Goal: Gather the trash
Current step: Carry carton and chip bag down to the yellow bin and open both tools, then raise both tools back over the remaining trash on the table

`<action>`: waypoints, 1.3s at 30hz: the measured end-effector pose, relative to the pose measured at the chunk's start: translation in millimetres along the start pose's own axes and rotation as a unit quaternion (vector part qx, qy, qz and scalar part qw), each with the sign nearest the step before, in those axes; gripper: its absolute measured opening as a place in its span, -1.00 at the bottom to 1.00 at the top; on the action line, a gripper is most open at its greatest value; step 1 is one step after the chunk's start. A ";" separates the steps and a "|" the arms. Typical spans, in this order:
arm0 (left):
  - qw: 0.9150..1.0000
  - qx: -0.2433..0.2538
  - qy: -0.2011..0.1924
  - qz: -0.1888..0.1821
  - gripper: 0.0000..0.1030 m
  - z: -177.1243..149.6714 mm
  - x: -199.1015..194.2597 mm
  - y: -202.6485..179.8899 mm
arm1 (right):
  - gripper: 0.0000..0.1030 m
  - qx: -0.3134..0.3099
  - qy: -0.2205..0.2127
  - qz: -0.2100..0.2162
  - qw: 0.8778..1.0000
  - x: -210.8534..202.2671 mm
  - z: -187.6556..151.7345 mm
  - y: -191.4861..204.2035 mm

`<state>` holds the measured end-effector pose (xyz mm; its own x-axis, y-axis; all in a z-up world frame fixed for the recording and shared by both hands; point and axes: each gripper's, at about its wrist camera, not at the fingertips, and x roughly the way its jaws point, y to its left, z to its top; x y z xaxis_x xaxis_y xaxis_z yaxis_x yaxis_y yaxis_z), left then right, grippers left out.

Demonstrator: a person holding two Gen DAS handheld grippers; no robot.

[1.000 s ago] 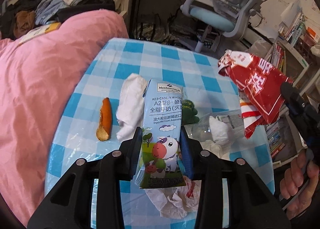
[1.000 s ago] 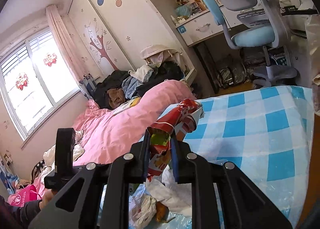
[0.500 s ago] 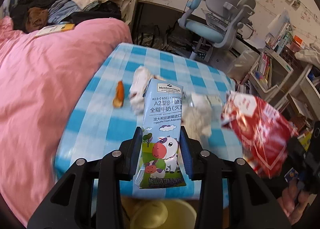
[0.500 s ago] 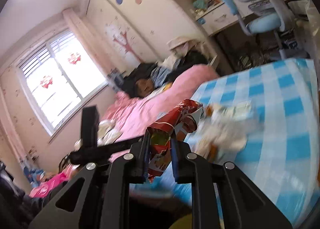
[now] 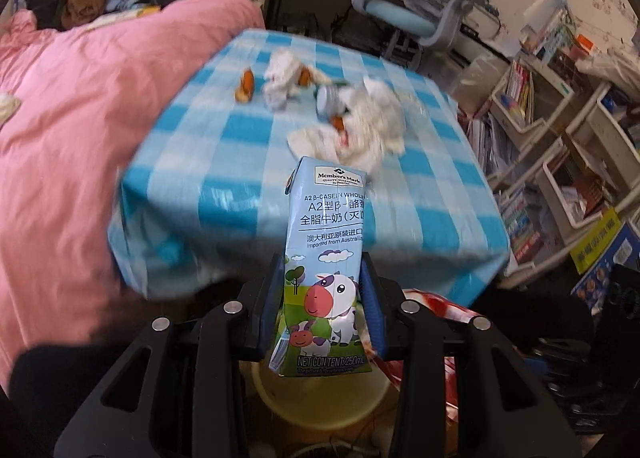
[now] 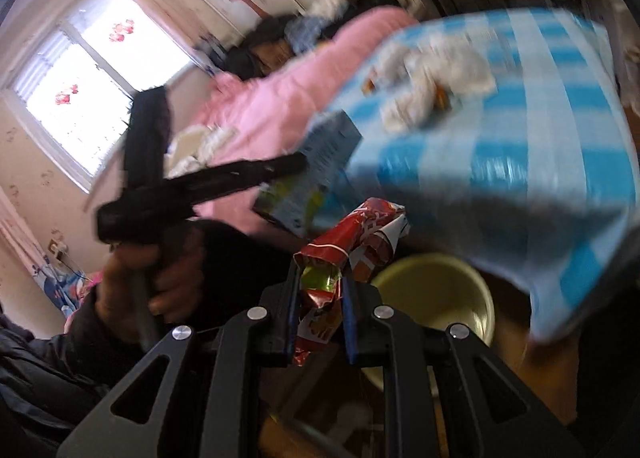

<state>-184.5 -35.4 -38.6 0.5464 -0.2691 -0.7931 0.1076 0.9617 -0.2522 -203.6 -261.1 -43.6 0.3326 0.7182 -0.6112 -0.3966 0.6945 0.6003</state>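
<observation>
My left gripper (image 5: 322,306) is shut on a blue milk carton (image 5: 326,254) with a cow on it, held above a yellow bin (image 5: 320,406) below the table's near edge. My right gripper (image 6: 320,298) is shut on a red snack wrapper (image 6: 352,242), held beside the same yellow bin (image 6: 436,298). The left gripper and its carton (image 6: 316,161) also show in the right wrist view. Crumpled white tissues (image 5: 368,125), orange peel (image 5: 246,85) and a clear bottle (image 5: 326,97) lie on the blue checked table (image 5: 248,161).
A pink quilt (image 5: 68,137) lies left of the table. A blue-grey desk chair (image 5: 424,9) stands behind it. Shelves with books and boxes (image 5: 560,161) are to the right. The red wrapper (image 5: 448,314) shows beside the bin in the left wrist view.
Both grippers have pulled back from the table and dropped below its near edge, with the carton and the wrapper still held. The yellow bin has come into view under them.
</observation>
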 end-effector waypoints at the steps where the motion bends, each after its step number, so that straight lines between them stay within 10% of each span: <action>1: 1.000 0.004 0.007 0.002 -0.31 -7.4 0.9 -2.6 | -0.63 0.007 0.010 -0.002 1.000 4.9 -3.7 -3.2; 11: 0.995 0.021 0.099 0.026 -0.08 -52.1 38.9 -13.5 | 0.07 0.074 0.032 -0.042 0.996 33.2 -25.5 -41.9; 39: 0.997 0.024 -0.016 0.073 0.38 -27.0 11.8 -11.3 | 0.27 0.031 -0.064 -0.059 0.996 14.6 -9.5 -0.5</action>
<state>-201.7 -50.9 -60.1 0.5852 -0.1260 -0.8011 0.0640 0.9920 -0.1092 -206.6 -251.4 -57.7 0.4808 0.6285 -0.6114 -0.2956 0.7727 0.5618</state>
